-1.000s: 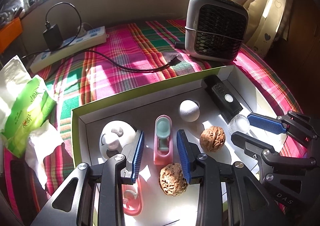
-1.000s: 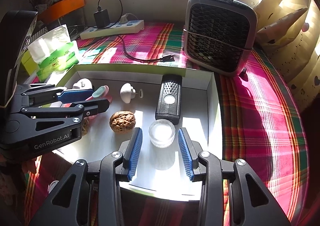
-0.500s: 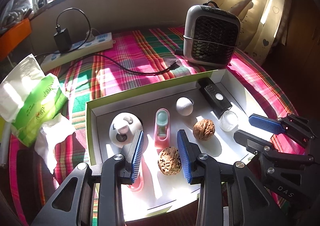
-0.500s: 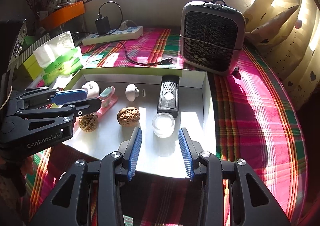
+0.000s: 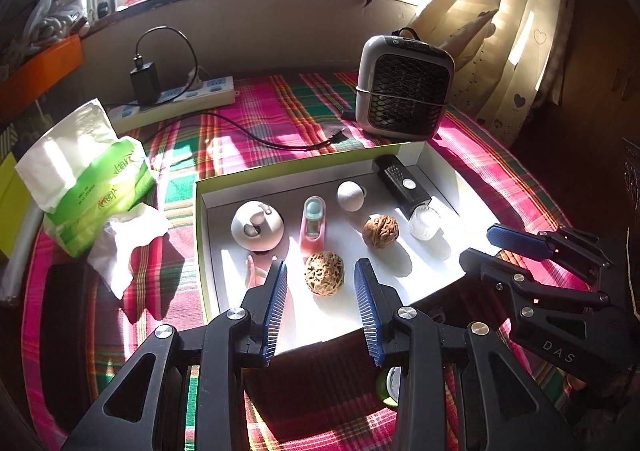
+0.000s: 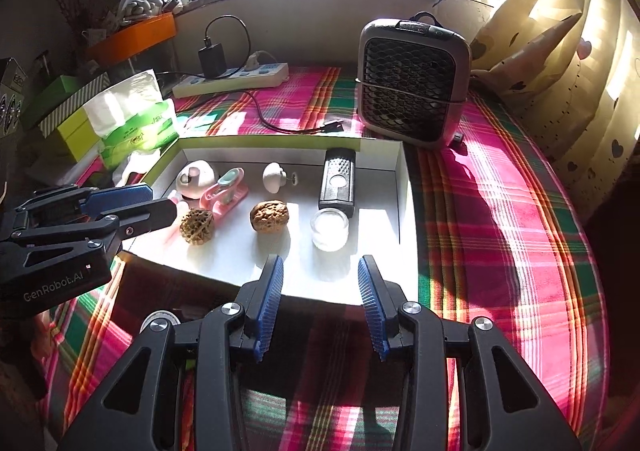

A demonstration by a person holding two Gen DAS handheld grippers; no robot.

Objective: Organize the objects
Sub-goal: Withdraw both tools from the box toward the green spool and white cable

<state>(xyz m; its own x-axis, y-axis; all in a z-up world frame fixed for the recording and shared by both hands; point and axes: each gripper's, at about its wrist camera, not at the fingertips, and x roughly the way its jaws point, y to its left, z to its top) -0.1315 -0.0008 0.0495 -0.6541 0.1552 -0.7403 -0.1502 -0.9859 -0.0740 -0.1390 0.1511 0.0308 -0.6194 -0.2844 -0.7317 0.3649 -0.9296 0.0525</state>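
A shallow box (image 5: 280, 171) with a green rim and white floor lies on the plaid cloth. In it are a rough walnut (image 5: 324, 272), a smooth walnut (image 5: 380, 231), a small glass jar (image 5: 424, 223), a black remote-like device (image 5: 402, 185), a white egg-shaped piece (image 5: 350, 196), a pink holder (image 5: 314, 223) and a white dome (image 5: 258, 225). My left gripper (image 5: 321, 269) hovers open over the box's near edge; the rough walnut shows between its fingers, untouched. My right gripper (image 6: 320, 263) stands open and empty just short of the jar (image 6: 330, 229).
A grey heater (image 5: 404, 91) stands behind the box with its loose plug cable (image 5: 280, 141). A power strip (image 5: 176, 99) with a black charger lies at the back left. A green tissue pack (image 5: 92, 191) with loose tissues sits left of the box. Curtains (image 6: 580, 71) hang at the right.
Both grippers have drawn back and slightly up from the box, so its contents look smaller and farther away. The things in the box have stayed put.
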